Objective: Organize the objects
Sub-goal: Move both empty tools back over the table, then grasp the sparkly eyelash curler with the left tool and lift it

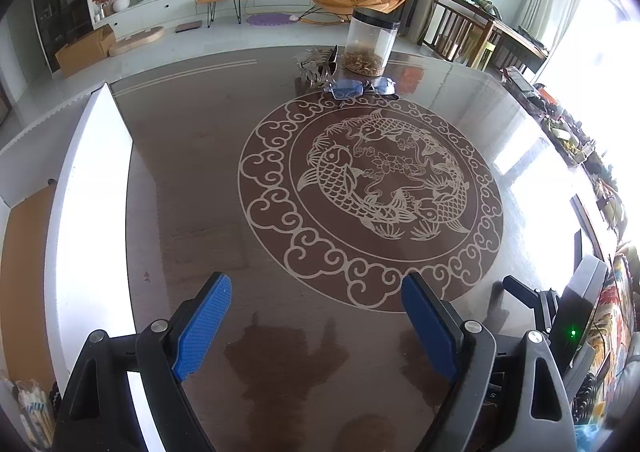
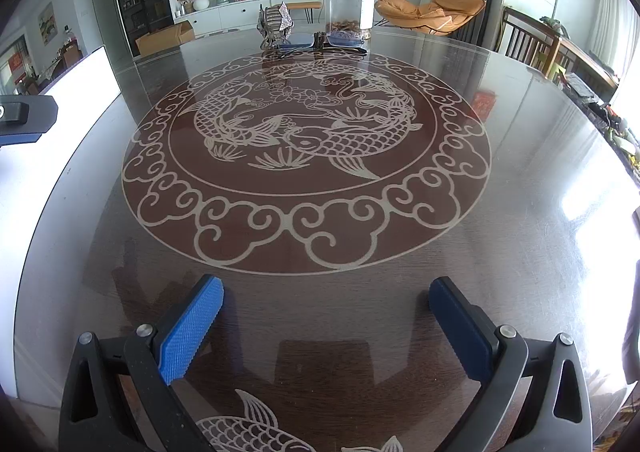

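On the far side of the round table (image 1: 192,180) lie blue-tinted glasses (image 1: 360,87), folded in front of a clear jar (image 1: 370,44) that has a black lid and brown bits at its bottom. A metal ornament (image 1: 316,66) stands just left of the jar. My left gripper (image 1: 316,284) hovers open over the near table edge, nothing between its blue pads. In the right wrist view the jar (image 2: 350,4), glasses (image 2: 320,40) and ornament (image 2: 274,24) sit far across the table (image 2: 520,172). My right gripper (image 2: 326,286) is open and holds nothing.
A white board (image 1: 92,192) runs along the table's left side, also seen as the white board (image 2: 80,76). The fish medallion (image 1: 372,180) fills the table's middle. A cluttered bench (image 1: 568,132) lines the right. Wooden chairs (image 1: 460,32) stand beyond the table.
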